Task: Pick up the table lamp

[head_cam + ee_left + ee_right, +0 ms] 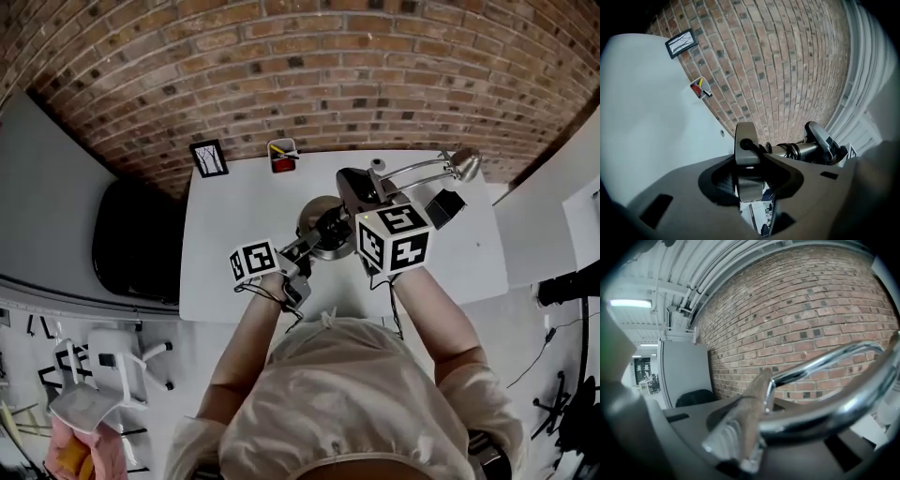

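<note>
Pinching the lamp (323,228) by its flat grey metal post at the white table's (234,272) centre, the left gripper (309,242) clamps tight. The right gripper (364,195) squeezes its shiny curved tube toward 2 o'clock. A frame (208,157) and a red box (282,157) stand at 11 and 12 o'clock.

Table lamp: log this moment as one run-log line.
table lamp | left gripper: shut on base | right gripper: shut on chrome arm | lifted off table: cannot tell
</note>
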Demonstrator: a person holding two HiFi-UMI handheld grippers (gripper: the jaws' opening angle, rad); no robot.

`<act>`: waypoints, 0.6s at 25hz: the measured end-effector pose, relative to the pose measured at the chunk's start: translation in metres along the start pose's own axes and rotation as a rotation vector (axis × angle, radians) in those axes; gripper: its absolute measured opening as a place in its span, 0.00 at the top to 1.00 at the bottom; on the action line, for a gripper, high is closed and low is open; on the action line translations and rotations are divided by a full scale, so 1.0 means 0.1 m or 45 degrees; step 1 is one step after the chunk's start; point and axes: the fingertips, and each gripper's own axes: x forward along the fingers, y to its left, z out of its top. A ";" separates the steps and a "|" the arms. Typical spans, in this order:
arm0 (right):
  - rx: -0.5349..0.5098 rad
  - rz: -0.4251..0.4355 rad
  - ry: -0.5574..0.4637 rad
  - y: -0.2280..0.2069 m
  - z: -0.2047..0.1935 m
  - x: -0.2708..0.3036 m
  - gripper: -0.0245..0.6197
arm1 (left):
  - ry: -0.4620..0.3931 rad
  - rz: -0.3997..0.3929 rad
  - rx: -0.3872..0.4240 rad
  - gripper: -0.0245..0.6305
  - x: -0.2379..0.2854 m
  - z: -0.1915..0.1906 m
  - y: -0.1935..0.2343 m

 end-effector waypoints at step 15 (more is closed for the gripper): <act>0.004 -0.025 0.045 0.00 -0.11 -0.07 0.91 | 0.040 0.019 -0.047 0.74 -0.04 -0.20 0.03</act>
